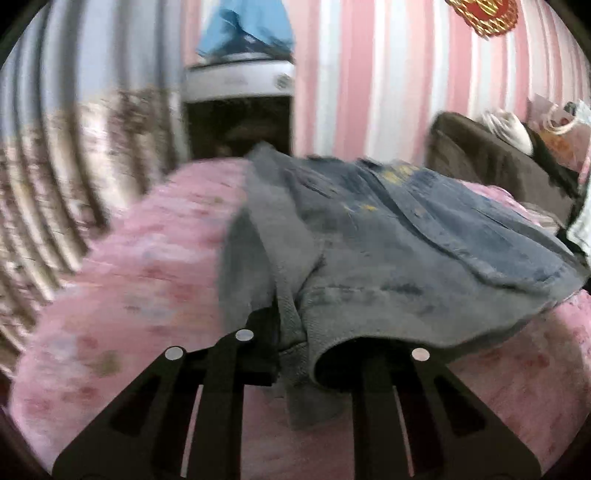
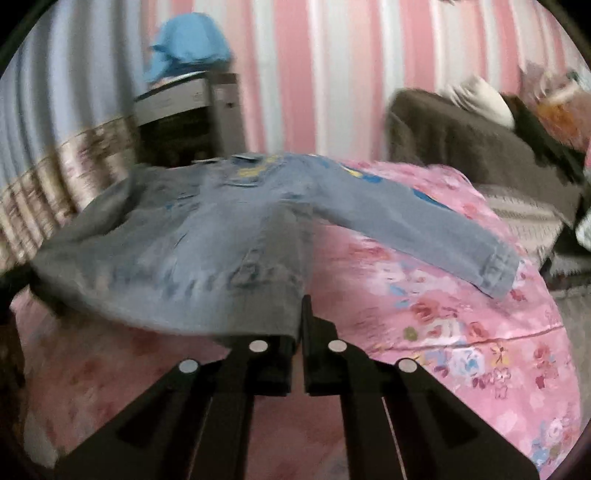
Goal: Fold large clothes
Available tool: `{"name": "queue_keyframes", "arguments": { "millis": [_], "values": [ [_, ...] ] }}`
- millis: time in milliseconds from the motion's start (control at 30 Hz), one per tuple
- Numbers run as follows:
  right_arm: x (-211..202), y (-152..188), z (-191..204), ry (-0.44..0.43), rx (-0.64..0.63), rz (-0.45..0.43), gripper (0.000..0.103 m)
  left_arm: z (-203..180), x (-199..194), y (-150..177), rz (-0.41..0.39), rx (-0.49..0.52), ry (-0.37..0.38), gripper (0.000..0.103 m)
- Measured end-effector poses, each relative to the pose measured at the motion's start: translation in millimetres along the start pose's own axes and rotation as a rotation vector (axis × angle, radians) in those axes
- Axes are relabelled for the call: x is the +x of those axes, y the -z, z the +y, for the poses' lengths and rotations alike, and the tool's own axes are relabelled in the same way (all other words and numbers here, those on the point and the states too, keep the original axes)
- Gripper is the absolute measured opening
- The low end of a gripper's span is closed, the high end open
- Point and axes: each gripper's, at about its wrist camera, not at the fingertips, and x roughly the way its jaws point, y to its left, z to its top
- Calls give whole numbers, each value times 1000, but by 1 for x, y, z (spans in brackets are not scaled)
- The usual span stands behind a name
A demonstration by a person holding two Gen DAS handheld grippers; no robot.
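A light blue denim jacket (image 1: pixel 424 236) with yellow and blue patches lies spread on a pink floral bedspread (image 1: pixel 122 280). My left gripper (image 1: pixel 295 350) is shut on the jacket's grey ribbed hem, which drapes over its fingers and hides the right fingertip. In the right wrist view the jacket (image 2: pixel 207 251) lies with one sleeve (image 2: pixel 436 236) stretched out to the right. My right gripper (image 2: pixel 297 332) is shut on the jacket's bottom hem corner and lifts it a little off the bed (image 2: pixel 461 332).
A pink and white striped wall (image 2: pixel 332 74) stands behind the bed. A dark cabinet (image 1: pixel 240 122) with blue cloth (image 1: pixel 251 22) on top is at the back. A brown sofa (image 2: pixel 461 136) with bags and cushions is at the right.
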Motion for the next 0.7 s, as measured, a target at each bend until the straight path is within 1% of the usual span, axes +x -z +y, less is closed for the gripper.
{"name": "queue_keyframes", "arguments": {
  "millis": [33,133,200,233,267,300,333,367,400,433,467,500,567,700],
  "values": [
    [-12,4,17,-15,-45,-18,2,15,-10,0,-13,-16,-26,13],
    [-36,8,49,-69,-113,-42,2,48,-26,1,-20,-56,-73,13],
    [-53,15,71,-100,-146,-51,2,61,-32,5,-13,-63,-93,13],
    [-57,18,77,-102,-156,-42,3,67,-34,10,-1,-68,-97,14],
    [-57,22,83,-82,-174,-24,5,69,-32,15,20,-60,-100,21],
    [-58,25,82,-57,-178,-25,13,72,-32,24,34,-69,-109,27],
    [-60,29,76,-36,-159,-22,27,73,-32,30,40,-86,-113,48],
    [-62,31,69,-41,-129,-8,37,76,-34,37,50,-100,-113,63],
    [-66,33,61,-49,-94,-3,57,79,-40,43,48,-124,-103,69],
    [-74,36,49,-48,-45,-18,62,82,-45,47,42,-137,-98,81],
    [-80,38,42,-40,-23,-30,62,84,-51,52,34,-146,-100,89],
    [-83,39,35,-28,-9,-34,62,87,-58,54,24,-149,-116,91],
    [-91,41,24,4,15,-39,62,93,-62,57,16,-152,-123,93],
    [-99,46,11,13,64,-36,63,105,-72,58,-6,-177,-141,96]
  ]
}}
